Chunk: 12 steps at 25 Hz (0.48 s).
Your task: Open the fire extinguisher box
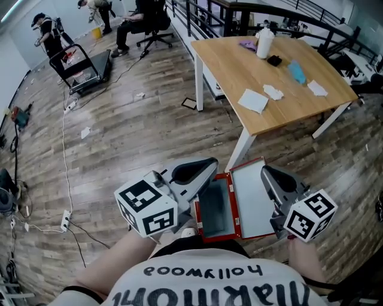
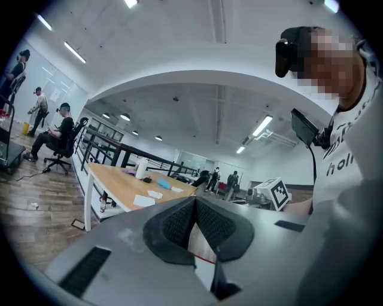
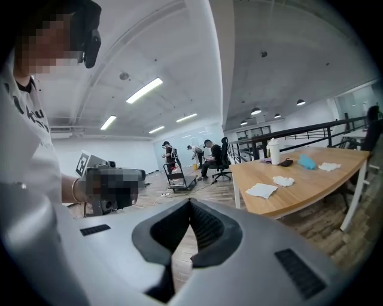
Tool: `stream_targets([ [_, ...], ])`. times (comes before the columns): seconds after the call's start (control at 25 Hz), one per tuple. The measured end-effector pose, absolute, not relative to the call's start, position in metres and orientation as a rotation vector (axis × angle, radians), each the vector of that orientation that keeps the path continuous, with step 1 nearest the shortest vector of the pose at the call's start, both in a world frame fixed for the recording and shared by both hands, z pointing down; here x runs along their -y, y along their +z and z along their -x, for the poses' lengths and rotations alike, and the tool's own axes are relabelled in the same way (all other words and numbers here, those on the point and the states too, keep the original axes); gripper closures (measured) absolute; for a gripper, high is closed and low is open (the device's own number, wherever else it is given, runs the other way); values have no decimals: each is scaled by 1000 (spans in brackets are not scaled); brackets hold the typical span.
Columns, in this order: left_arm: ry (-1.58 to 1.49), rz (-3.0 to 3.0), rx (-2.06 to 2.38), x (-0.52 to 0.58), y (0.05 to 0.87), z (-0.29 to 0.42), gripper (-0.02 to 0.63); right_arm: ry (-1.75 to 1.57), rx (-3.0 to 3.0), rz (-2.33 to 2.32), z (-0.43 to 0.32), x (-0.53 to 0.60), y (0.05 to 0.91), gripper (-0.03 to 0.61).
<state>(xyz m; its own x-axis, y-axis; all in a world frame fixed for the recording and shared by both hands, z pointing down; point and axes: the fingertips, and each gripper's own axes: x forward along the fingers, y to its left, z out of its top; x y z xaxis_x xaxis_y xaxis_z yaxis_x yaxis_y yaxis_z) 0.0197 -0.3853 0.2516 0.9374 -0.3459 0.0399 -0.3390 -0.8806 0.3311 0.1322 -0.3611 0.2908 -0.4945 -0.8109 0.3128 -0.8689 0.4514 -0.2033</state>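
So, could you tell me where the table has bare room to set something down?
The table is bare along its left edge in the head view, between the bottle and the napkin. It is crowded on the right, round the blue cloth and paper.

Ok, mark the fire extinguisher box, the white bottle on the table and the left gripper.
fire extinguisher box (image 1: 234, 206), head view, on the red strip down its middle.
white bottle (image 1: 264, 43), head view, middle of its body.
left gripper (image 2: 195, 206), left gripper view, where its shut fingertips meet.

A wooden table (image 1: 233, 66) stands on plank floor (image 1: 149, 119) beside a black railing (image 1: 194, 15), under strip lights (image 3: 143, 89).
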Motion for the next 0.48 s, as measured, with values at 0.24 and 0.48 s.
stream_targets([
  [0.24, -30, -2748, 505, 388, 256, -21, 607, 519, 2514, -1501, -143, 361, 295, 569],
  [0.48, -33, -2741, 504, 386, 255, -23, 607, 511, 2505, -1510, -149, 360, 293, 569],
])
